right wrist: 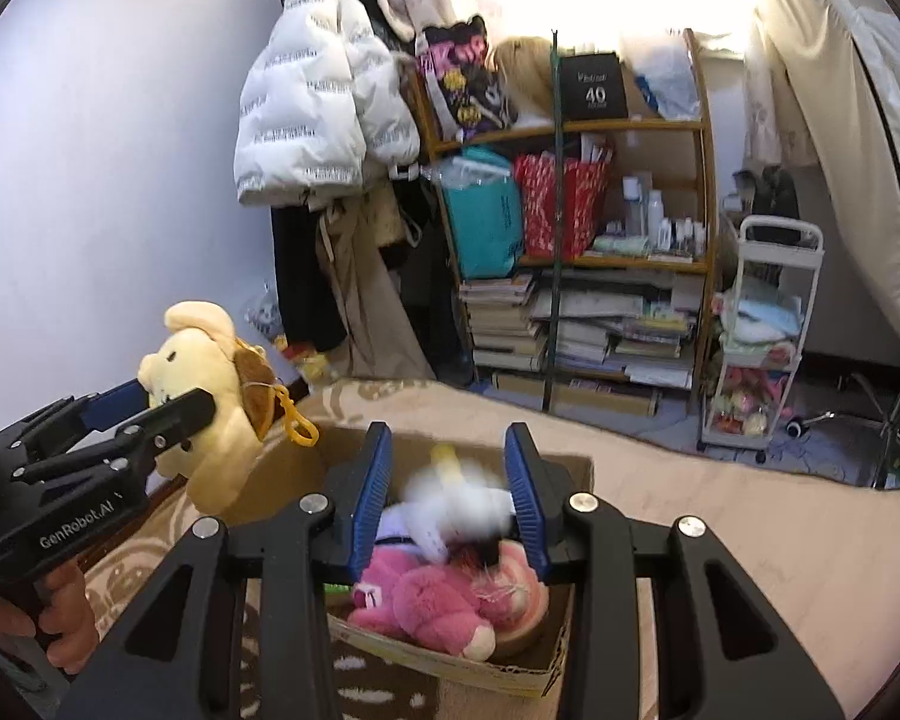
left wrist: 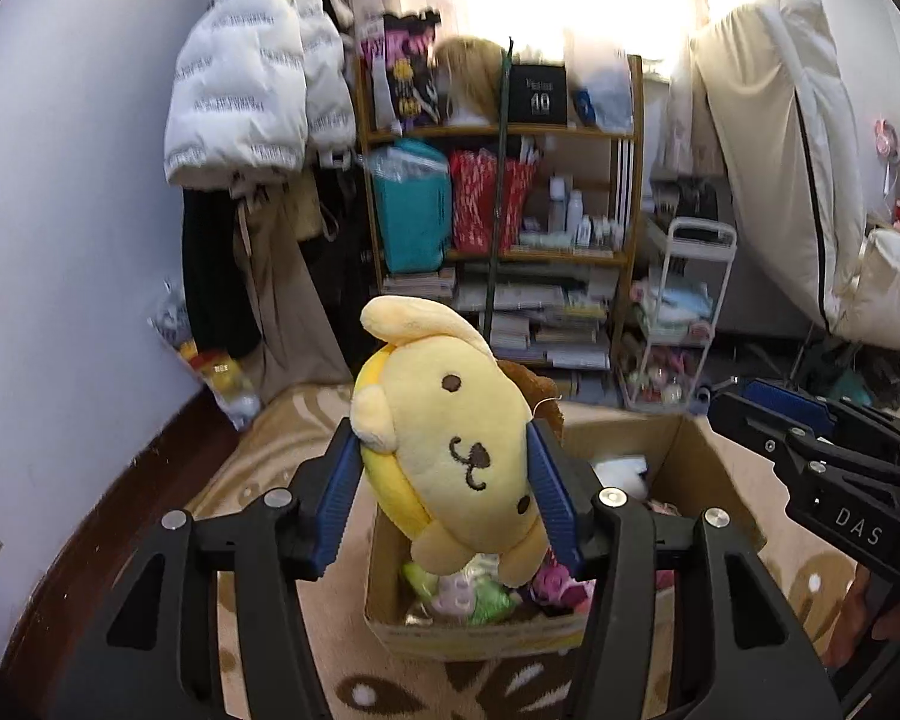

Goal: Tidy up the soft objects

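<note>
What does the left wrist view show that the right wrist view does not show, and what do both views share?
Only the left wrist view shows the face of the yellow plush dog, pressed between the left gripper pads above the box.

Only the right wrist view shows the right gripper closed on a blurred white fluffy toy, the pink plush bear below it, and the dog's yellow plastic clip.

Both show the brown cardboard box, the wooden shelf and the white puffer jacket.

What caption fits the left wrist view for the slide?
Left gripper holds a yellow dog plush over a cardboard box of soft toys.
</note>
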Motion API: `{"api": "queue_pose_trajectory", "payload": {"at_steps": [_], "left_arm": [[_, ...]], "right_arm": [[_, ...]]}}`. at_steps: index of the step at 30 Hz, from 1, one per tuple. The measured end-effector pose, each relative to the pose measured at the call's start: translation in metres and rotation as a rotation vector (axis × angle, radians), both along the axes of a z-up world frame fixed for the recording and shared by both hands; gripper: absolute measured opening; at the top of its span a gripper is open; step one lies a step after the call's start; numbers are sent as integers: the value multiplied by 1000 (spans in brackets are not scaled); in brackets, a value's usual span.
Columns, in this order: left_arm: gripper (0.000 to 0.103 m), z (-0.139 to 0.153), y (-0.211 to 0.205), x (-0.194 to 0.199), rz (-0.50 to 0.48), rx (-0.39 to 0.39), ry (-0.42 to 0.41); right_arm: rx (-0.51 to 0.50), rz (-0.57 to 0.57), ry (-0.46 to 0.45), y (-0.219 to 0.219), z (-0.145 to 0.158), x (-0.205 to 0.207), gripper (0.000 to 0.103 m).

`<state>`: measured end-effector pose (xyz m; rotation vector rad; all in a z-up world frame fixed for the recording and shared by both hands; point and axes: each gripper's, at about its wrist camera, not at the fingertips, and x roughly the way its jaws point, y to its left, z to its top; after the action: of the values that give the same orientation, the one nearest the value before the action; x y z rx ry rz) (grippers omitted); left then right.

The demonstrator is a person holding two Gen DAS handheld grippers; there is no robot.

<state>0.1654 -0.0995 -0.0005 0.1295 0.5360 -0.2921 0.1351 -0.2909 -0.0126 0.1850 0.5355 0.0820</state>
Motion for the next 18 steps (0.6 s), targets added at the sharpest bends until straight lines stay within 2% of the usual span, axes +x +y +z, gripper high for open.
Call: {"api": "queue_pose_trajectory", "payload": {"at_steps": [7, 9, 10, 16, 18], "left_arm": [[61, -23, -7, 4, -1, 76, 43], [70, -26, -9, 4, 3, 93, 51], [70, -27, -8, 4, 6, 98, 57], [79, -19, 1, -9, 25, 106, 59], [86, -13, 7, -16, 35, 101, 57]], "right_arm": [[15, 2, 44, 0, -14, 0, 41], [18, -2, 54, -1, -16, -2, 41], [21, -5, 58, -2, -16, -3, 41], [19, -14, 76, -3, -12, -16, 41], [20, -18, 74, -3, -7, -24, 44]]}}
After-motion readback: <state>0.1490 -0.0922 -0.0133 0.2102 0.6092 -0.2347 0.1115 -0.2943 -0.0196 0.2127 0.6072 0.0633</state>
